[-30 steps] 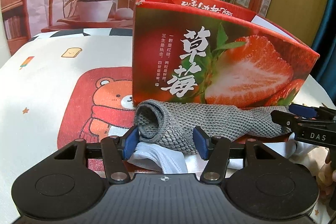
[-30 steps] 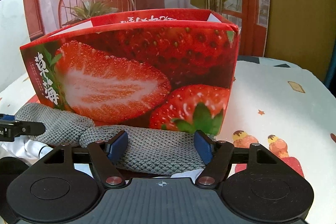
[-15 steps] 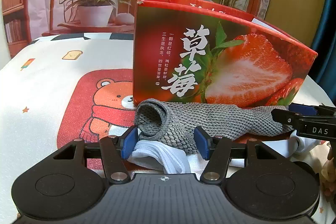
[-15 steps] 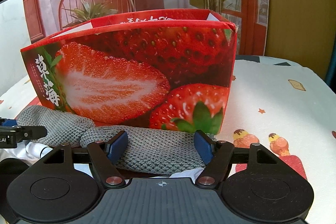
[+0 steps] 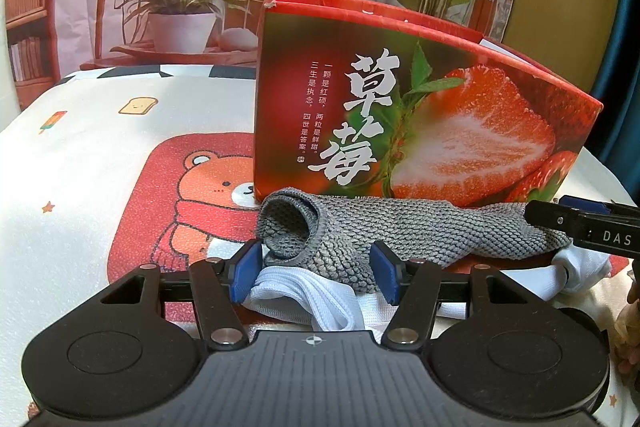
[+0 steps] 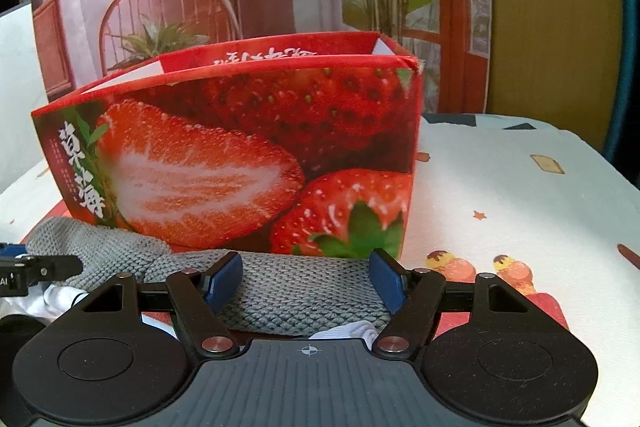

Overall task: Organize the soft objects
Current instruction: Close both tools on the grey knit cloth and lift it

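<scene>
The grey sock (image 5: pixel 400 231) lies along the foot of the strawberry box (image 5: pixel 420 115), over a white sock (image 5: pixel 304 299); both the left gripper (image 5: pixel 316 273) and the right gripper (image 6: pixel 306 281) stand apart astride it, unclamped; pinch only grey knit, both ends together, before lifting

The strawberry box (image 5: pixel 420 115) hides its inside; the white cloth (image 5: pixel 304 295) lies partly under the grey sock (image 5: pixel 400 227).

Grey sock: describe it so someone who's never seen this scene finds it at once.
Find the tall red strawberry box standing on the cartoon-print cloth. Along the foot of its front face lies the grey sock, a long knitted piece with its open cuff facing the left hand-held gripper. Unlike the smooth white sock partly under it, it is grey and coarsely knit.
</scene>
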